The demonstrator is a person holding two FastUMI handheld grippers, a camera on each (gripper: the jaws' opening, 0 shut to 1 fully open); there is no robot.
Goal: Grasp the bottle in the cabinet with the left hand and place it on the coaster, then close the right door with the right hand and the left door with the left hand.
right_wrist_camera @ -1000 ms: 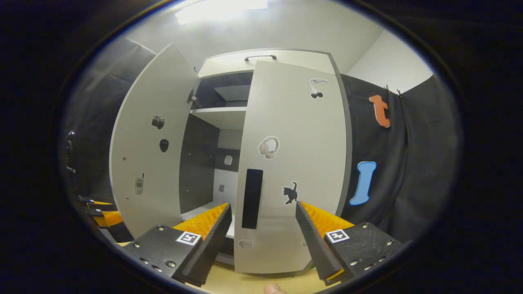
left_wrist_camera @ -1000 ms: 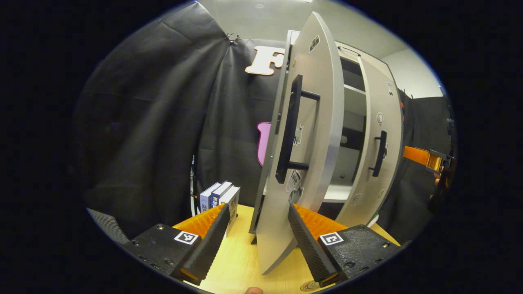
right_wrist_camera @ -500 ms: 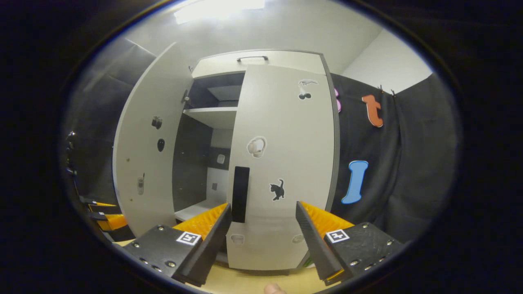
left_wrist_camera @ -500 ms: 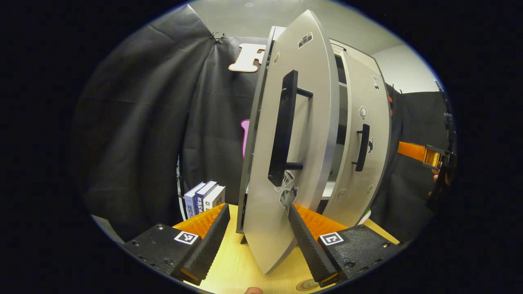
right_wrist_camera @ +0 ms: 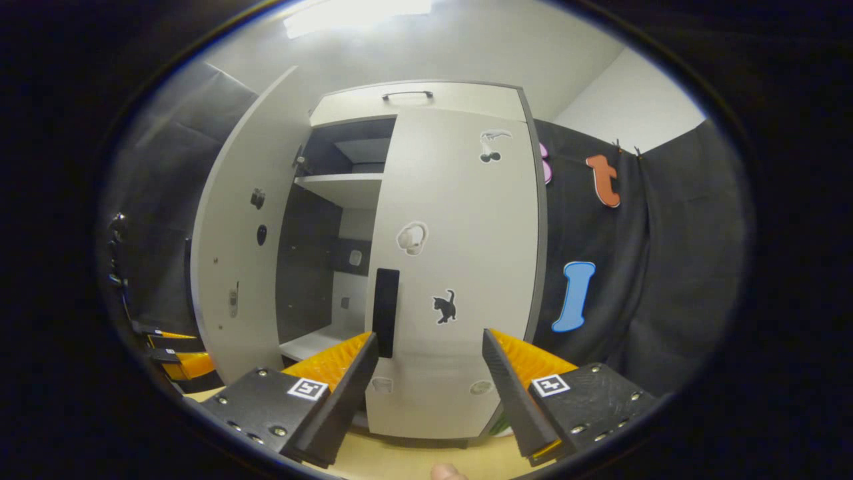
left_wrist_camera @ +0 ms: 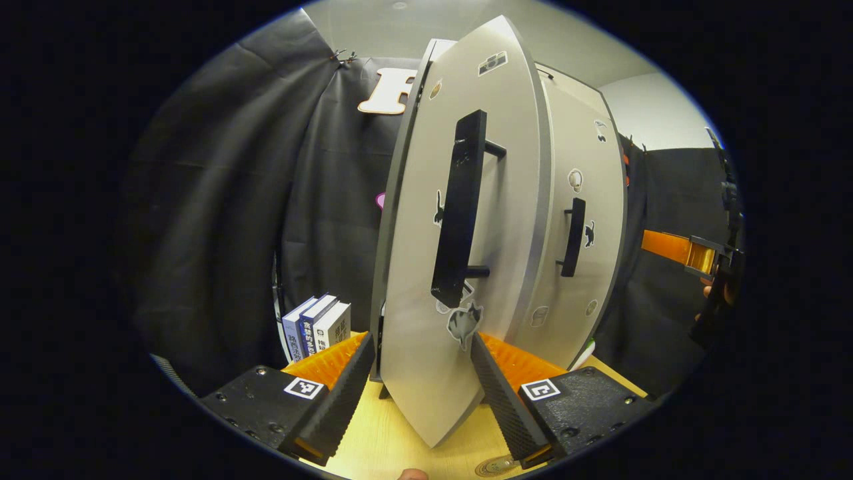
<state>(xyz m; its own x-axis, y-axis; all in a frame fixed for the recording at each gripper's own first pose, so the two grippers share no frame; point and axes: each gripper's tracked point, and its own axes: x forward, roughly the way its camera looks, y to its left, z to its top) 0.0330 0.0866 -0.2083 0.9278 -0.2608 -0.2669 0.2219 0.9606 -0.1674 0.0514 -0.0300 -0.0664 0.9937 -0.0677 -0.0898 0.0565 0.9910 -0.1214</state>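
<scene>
I am looking at the cabinet (right_wrist_camera: 413,100) in the middle of the right gripper view: its right door (right_wrist_camera: 460,267) is lying flush and closed, while the left door (right_wrist_camera: 233,267) is standing ajar, leaving a tall dark gap at centre left where I am seeing a white shelf (right_wrist_camera: 343,187) with nothing on it that I can make out. The right gripper (right_wrist_camera: 430,380) is hovering with its fingers spread apart, just short of the closed door. In the left gripper view the left gripper (left_wrist_camera: 420,387) is also gaping, with the bottom edge of the left door (left_wrist_camera: 460,220) and its black handle (left_wrist_camera: 458,213) in front of it. A coaster (left_wrist_camera: 494,465) is peeking in at the bottom edge; I cannot tell where the bottle is. Books (left_wrist_camera: 316,327) are standing at lower left on the wooden table (left_wrist_camera: 386,433).
</scene>
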